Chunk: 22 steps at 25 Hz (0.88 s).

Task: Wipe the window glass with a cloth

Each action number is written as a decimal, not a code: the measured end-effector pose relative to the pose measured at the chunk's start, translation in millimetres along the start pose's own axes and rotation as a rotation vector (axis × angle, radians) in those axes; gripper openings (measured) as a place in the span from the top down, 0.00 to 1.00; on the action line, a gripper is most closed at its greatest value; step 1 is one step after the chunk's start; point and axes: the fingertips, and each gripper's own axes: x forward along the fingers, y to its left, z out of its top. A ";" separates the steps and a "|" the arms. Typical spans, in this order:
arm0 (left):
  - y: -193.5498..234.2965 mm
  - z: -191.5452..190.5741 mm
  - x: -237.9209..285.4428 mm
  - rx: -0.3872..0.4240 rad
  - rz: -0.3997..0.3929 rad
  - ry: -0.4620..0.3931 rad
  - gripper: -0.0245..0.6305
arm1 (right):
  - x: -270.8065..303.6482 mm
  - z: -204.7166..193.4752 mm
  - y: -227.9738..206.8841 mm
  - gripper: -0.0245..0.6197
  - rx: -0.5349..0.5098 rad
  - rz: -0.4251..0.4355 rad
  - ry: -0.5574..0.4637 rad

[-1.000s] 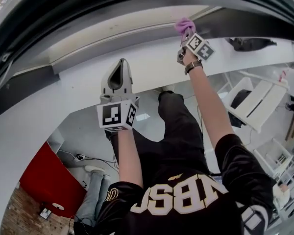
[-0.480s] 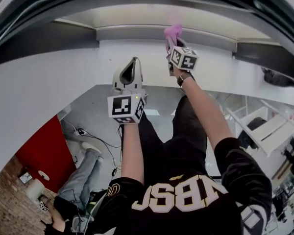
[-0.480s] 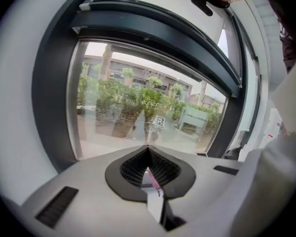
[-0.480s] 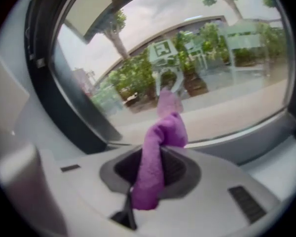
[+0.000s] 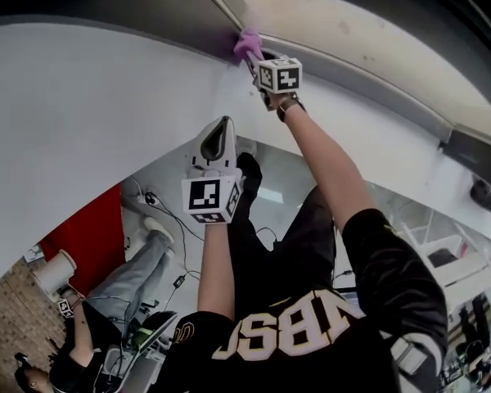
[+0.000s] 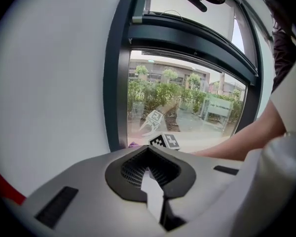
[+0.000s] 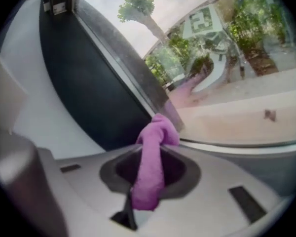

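My right gripper (image 5: pixel 254 56) is shut on a purple cloth (image 7: pixel 154 162), raised at arm's length. The cloth's bunched end (image 5: pixel 246 42) presses into the corner where the window glass (image 7: pixel 237 58) meets the dark frame (image 7: pixel 89 78). In the left gripper view the glass (image 6: pixel 187 107) shows trees outside, with the right gripper's marker cube (image 6: pixel 166 140) and a bit of cloth (image 6: pixel 134 144) at its lower left corner. My left gripper (image 5: pixel 218 127) hangs lower, away from the glass. It is shut, and nothing shows between its fingers (image 6: pixel 150 191).
A white wall (image 5: pixel 90 105) runs left of the window frame. A light sill (image 7: pixel 237 125) lies below the glass. The glass reflects both grippers. A person sits on the floor at the lower left (image 5: pixel 123 301), beside a red panel (image 5: pixel 90 228).
My right gripper has carried the cloth left along the bottom of the glass into the corner by the dark frame. The left gripper has stayed shut and off the glass.
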 end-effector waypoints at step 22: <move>-395.0 -11.4 85.8 -0.020 -0.467 0.046 0.94 | -560.6 -74.1 -459.7 0.84 0.601 -0.804 -0.365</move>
